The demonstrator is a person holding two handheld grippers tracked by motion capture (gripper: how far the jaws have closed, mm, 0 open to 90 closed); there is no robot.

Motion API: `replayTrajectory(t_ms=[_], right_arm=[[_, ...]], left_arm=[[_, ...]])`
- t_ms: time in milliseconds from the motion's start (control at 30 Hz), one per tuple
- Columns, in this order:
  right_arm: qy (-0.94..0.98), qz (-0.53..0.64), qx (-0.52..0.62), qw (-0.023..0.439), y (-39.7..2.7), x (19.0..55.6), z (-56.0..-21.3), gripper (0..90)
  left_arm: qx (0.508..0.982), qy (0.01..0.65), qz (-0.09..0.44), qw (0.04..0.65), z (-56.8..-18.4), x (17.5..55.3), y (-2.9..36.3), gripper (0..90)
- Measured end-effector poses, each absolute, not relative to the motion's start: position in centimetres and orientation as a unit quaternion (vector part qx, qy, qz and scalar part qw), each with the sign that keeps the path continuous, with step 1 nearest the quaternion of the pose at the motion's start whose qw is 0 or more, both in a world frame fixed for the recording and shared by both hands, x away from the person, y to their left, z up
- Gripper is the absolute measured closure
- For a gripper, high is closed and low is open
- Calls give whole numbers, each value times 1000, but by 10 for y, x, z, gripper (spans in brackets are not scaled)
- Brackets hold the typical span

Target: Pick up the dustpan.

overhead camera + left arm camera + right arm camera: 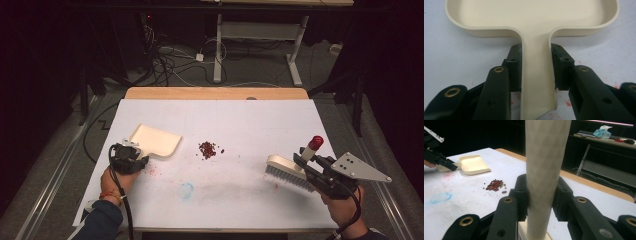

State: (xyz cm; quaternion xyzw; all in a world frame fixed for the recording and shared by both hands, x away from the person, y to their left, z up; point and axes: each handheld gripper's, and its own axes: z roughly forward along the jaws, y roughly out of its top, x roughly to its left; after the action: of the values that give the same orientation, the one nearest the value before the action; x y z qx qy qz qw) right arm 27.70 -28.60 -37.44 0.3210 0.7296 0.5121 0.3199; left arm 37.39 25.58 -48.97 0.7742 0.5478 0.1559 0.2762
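Note:
A cream dustpan (156, 139) lies flat on the white table cover (250, 120) at the left. My left gripper (134, 156) is shut on its handle (536, 75), with both pads pressed against the handle's sides. A small pile of red-brown beans (207, 149) sits mid-table, to the right of the pan's mouth. At the right, my right gripper (311, 165) is shut on the pale handle (544, 170) of a brush (284, 170) with grey bristles and a red-tipped handle end (315, 142). The right gripper view also takes in the beans (495, 185) and the dustpan (474, 164).
A blue smudge (186, 190) and faint red smears (150, 171) mark the cover near the front. The table's wooden far edge (215, 93) is bare. Beyond it stand a desk frame (218, 45) and floor cables (165, 60).

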Motion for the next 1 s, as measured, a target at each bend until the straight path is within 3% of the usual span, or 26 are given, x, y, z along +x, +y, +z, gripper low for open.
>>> replayTrajectory(t_ms=[1000], right_arm=[[732,511,321,317,-281,285,-375,702]], left_arm=[[802,480,174,310,-452,346,266,639]])
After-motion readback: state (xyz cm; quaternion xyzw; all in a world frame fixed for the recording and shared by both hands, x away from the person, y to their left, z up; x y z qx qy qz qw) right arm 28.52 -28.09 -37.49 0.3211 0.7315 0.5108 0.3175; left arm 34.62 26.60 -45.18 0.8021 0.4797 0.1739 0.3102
